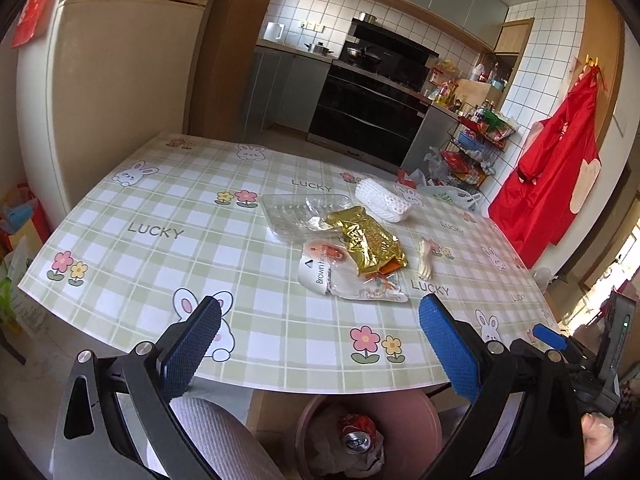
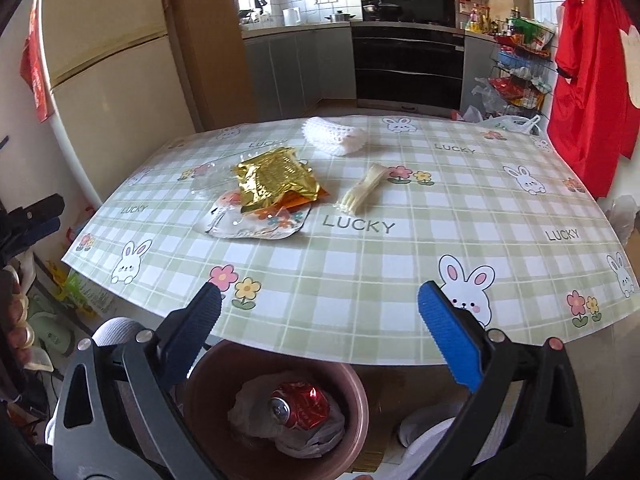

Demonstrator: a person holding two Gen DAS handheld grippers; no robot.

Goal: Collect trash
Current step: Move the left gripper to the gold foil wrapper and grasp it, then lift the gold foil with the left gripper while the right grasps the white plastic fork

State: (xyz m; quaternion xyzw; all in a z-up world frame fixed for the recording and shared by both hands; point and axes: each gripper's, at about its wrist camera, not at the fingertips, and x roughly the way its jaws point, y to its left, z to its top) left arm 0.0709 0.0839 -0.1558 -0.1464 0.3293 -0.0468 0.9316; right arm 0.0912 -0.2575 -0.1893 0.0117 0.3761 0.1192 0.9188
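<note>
1. Kitchen table (image 2: 360, 280) under a green checked bunny cloth carries the litter.
2. Brown bin (image 2: 280, 364) below its near edge holds a crushed red can (image 2: 302, 404).
3. Gold wrapper (image 2: 276, 184) lies on a clear packet (image 2: 256, 226); white foam net (image 2: 334, 136) sits behind.
4. Left gripper (image 1: 320, 344) and right gripper (image 2: 320, 336) gape wide, empty.

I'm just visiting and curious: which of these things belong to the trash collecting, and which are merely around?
Part of the job:
- gold foil wrapper
- clear plastic tray
- white printed plastic pouch
- white foam fruit net
- pale plastic fork packet
- brown round trash bin, crushed red can inside

Just around:
- cream fridge
- red apron
- black oven
</note>
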